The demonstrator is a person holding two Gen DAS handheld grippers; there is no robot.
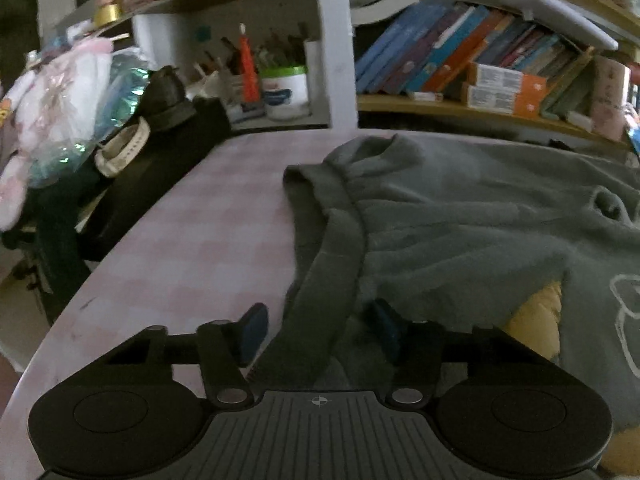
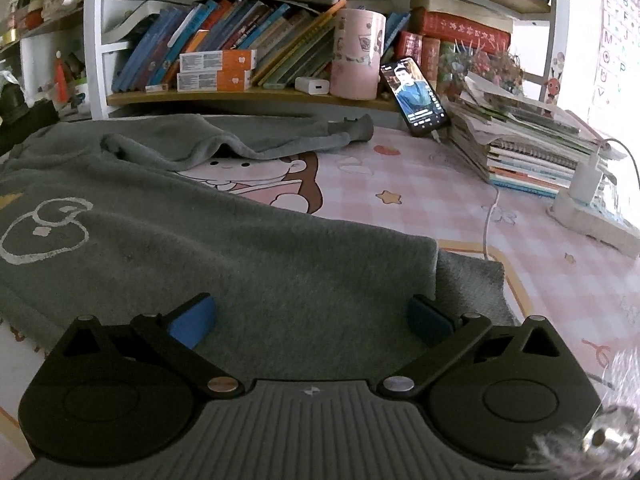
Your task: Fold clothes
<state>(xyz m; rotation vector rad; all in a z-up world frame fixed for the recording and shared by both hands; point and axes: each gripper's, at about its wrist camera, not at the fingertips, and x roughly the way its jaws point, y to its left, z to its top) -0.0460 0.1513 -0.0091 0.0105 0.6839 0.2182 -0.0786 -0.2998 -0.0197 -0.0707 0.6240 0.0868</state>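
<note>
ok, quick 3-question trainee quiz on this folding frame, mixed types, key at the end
1. True or false: the right gripper is clamped on the grey sweatshirt.
2. What lies between the left gripper pads?
A. ribbed hem band
B. phone
C. book
3. What leans against the shelf beside the pink cup?

Key:
1. False, its jaws stand wide open over the fabric.
2. A, the ribbed hem band.
3. A phone, screen lit.

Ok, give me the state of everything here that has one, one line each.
Grey sweatshirt: spread on the table, not yet folded.
Ribbed hem band: lies between the left gripper's pads.
Left gripper: partly closed, pads not clearly pressing.
Right gripper: wide open over the sweatshirt.
Phone: screen lit, leaning.
</note>
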